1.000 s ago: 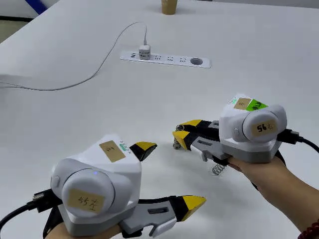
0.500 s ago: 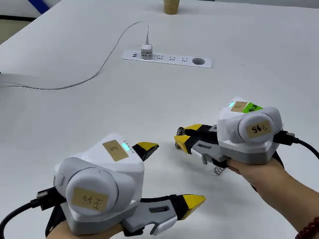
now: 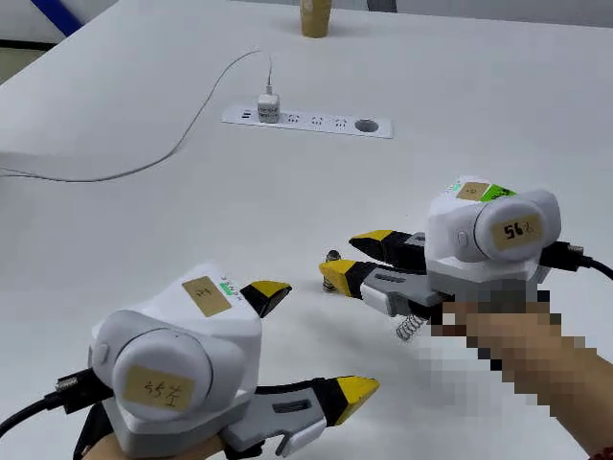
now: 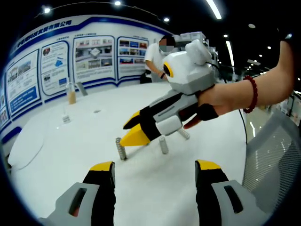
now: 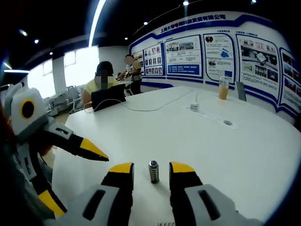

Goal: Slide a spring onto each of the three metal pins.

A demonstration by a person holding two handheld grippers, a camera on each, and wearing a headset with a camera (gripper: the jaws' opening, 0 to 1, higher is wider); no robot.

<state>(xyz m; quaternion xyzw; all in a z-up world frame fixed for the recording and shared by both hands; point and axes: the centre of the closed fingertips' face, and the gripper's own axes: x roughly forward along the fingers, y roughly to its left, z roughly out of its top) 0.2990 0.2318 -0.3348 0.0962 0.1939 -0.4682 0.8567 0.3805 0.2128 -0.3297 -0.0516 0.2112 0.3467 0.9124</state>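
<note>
A short metal pin with a spring on it (image 5: 153,172) stands upright on the white table between the jaws of my right gripper (image 5: 152,168), which is open and not touching it. The same pin (image 3: 332,259) shows by the right gripper (image 3: 352,255) in the head view. A loose spring (image 3: 410,328) lies tilted under that gripper's body. The left gripper view shows the sprung pin (image 4: 121,148), a second grey pin (image 4: 163,144) and the tilted spring (image 4: 183,134) below the right gripper (image 4: 132,128). My left gripper (image 3: 314,340) is open and empty nearer to me.
A white power strip (image 3: 306,123) with a plugged charger and a cable trailing left lies farther back. A paper cup (image 3: 315,17) stands at the far edge. People sit with a laptop (image 5: 108,96) at the table's far side.
The right gripper's jaws have spread apart around the sprung pin, which stands free between them. The left gripper has stayed put. The head camera has shifted a little.
</note>
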